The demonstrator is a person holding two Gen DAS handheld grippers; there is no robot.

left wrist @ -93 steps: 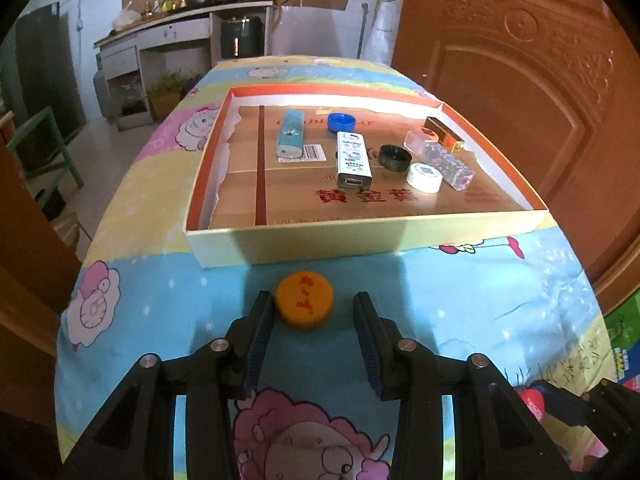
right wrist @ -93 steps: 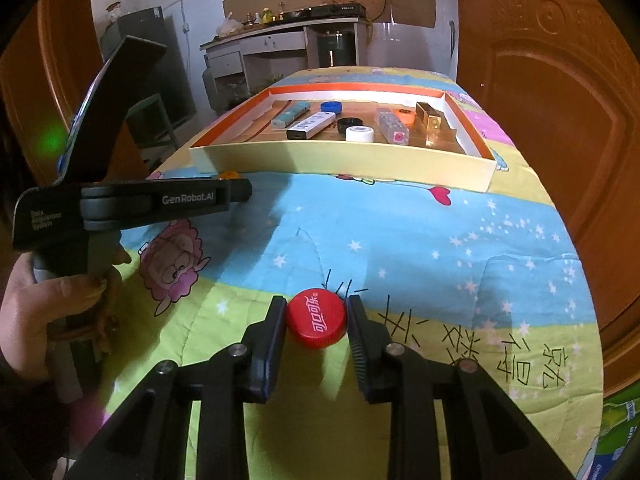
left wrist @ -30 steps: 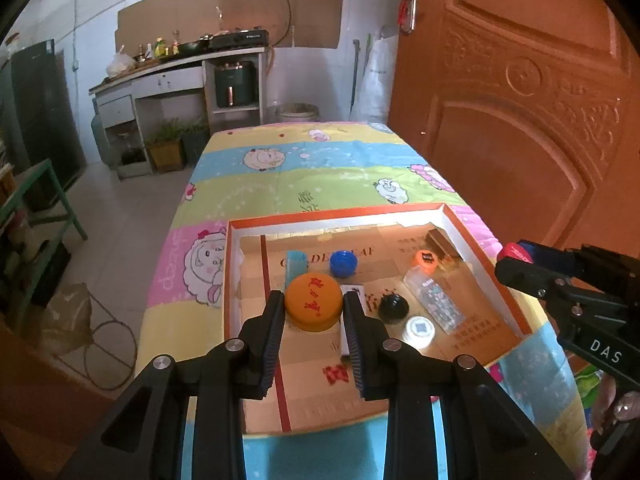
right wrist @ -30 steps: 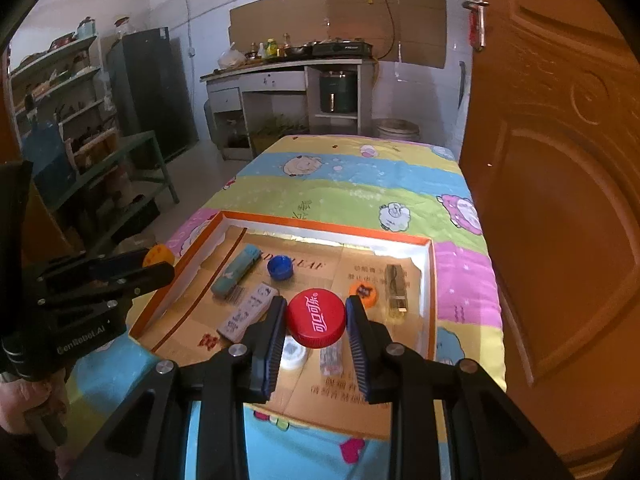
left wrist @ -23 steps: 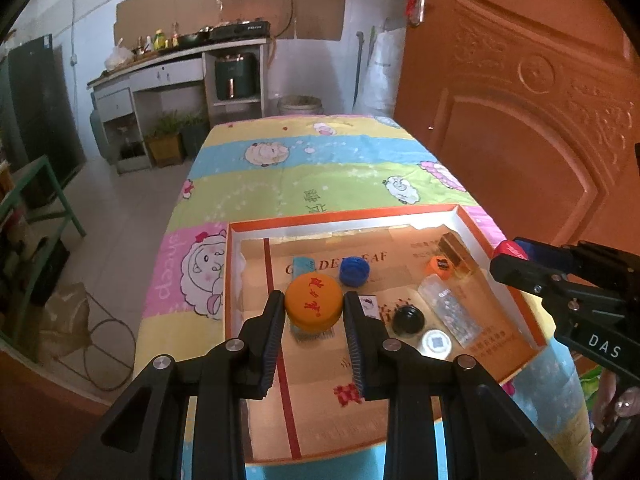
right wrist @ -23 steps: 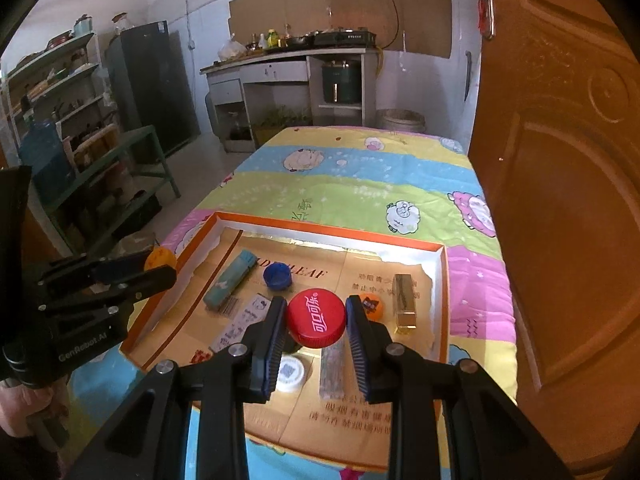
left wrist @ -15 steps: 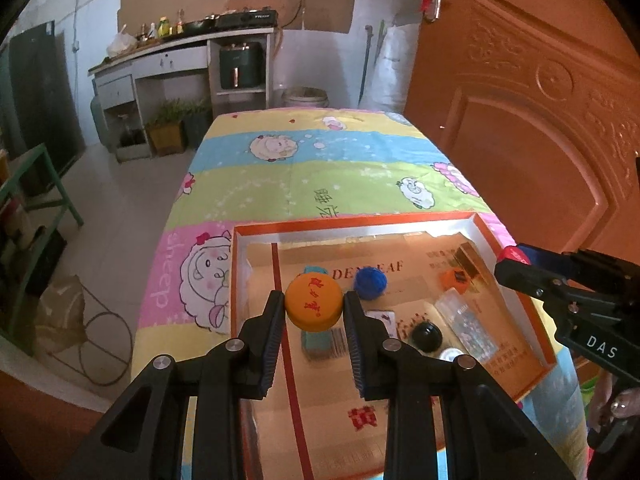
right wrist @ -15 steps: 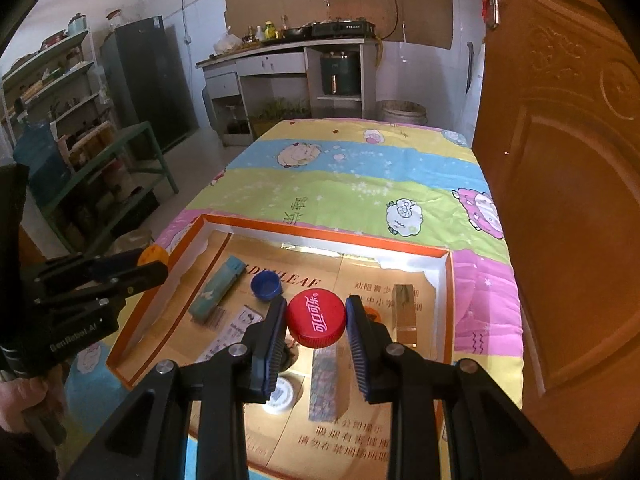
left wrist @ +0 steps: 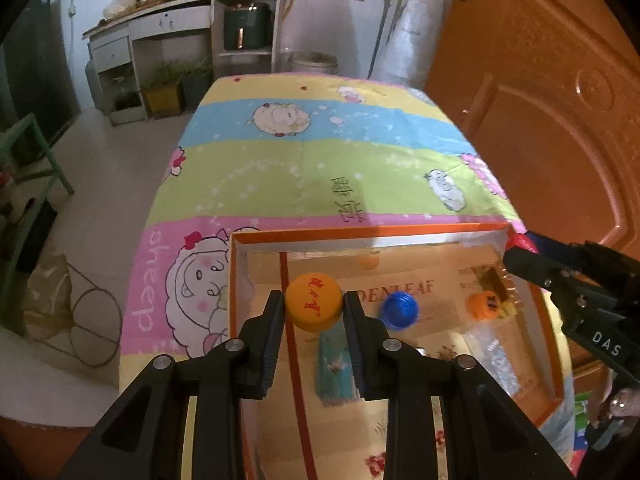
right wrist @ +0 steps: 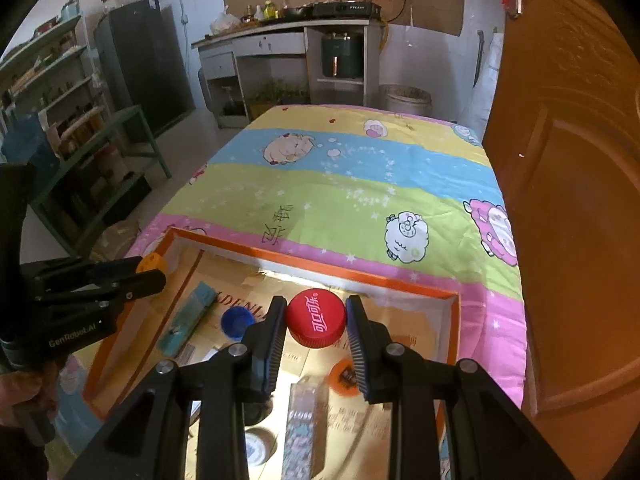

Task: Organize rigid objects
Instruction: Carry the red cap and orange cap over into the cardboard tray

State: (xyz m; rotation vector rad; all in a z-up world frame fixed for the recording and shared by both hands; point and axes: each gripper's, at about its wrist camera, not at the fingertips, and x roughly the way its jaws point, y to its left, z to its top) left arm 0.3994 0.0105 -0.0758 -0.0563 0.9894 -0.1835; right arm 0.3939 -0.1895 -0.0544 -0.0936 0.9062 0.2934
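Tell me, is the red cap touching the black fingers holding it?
Touching. The right wrist view shows the red cap pinched between the right gripper fingers, both pads against its sides.

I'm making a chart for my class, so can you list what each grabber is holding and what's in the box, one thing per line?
left gripper: shut on the yellow-orange cap, held over the box
right gripper: shut on the red cap, held over the box
box: shallow, orange rim, sits on the cartoon sheep cloth
in the box: blue cap, small orange cap, teal packet, clear plastic case, white round lid
caps still to drop: both
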